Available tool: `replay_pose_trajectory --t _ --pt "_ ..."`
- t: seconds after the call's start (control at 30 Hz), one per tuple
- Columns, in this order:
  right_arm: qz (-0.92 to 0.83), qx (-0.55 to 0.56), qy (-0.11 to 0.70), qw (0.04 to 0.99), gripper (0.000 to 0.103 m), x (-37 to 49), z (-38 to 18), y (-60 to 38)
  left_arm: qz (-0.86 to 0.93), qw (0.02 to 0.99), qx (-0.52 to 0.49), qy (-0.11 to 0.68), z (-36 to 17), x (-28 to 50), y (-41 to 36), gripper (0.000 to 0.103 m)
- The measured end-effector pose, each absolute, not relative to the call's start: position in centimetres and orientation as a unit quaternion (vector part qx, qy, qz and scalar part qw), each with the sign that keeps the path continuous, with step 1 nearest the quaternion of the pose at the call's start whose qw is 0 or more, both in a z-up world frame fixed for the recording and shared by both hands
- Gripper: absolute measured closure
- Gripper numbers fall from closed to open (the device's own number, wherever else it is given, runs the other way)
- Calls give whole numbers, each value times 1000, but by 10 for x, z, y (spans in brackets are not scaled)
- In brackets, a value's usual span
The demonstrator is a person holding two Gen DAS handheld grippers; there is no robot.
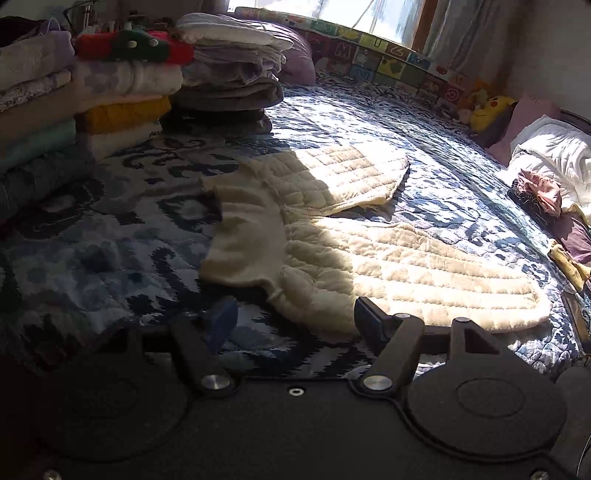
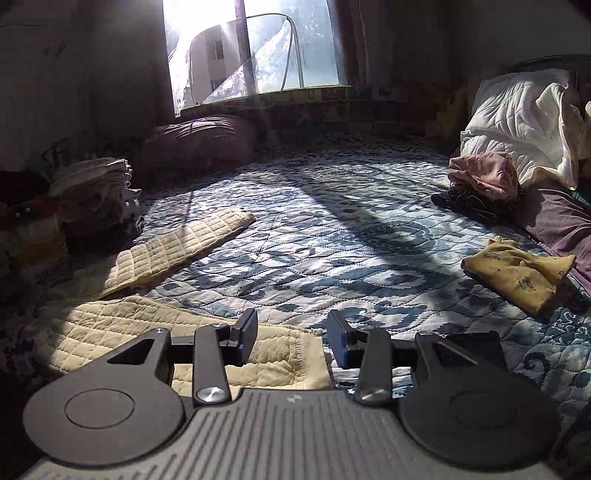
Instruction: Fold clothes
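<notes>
— Bed (image 1: 424,122) with a blue patterned quilt fills both views; what lies on it?
— Cream quilted trousers (image 1: 369,266), spread flat mid-frame; folded stacks (image 1: 122,92) upper left.
— And each hand-held gripper?
— Left one (image 1: 295,321) spread, empty, at the waistband; right one (image 2: 291,336) spread over a leg hem.

Both cameras sit low over the bed (image 1: 110,236), each looking forward past its own jaws. The left view faces the window (image 1: 332,14) wall from the garment's (image 1: 388,266) waist end, close above it. The right view faces the same window (image 2: 255,48) from the hem end. Both share the garment (image 2: 122,332), the folded stacks (image 2: 96,192) and the white duvet (image 2: 517,122).
</notes>
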State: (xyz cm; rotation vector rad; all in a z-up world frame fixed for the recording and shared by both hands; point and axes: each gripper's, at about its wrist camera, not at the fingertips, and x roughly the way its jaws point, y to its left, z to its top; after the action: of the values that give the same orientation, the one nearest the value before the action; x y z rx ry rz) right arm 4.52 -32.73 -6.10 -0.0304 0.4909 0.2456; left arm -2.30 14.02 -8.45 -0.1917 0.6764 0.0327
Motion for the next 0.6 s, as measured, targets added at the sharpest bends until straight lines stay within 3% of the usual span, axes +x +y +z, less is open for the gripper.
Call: replay_pose_trajectory --t 0.27,0.47,0.6 --pt "166 -239 235 928 56 28 -72 -281 -23 944 83 317 -93 -18 108 25" --pt "181 -326 265 889 57 31 -106 -254 -80 895 320 299 -130 -2 75 25" --pt "183 -377 282 863 59 40 -128 -244 -107 853 417 295 -157 9 68 25"
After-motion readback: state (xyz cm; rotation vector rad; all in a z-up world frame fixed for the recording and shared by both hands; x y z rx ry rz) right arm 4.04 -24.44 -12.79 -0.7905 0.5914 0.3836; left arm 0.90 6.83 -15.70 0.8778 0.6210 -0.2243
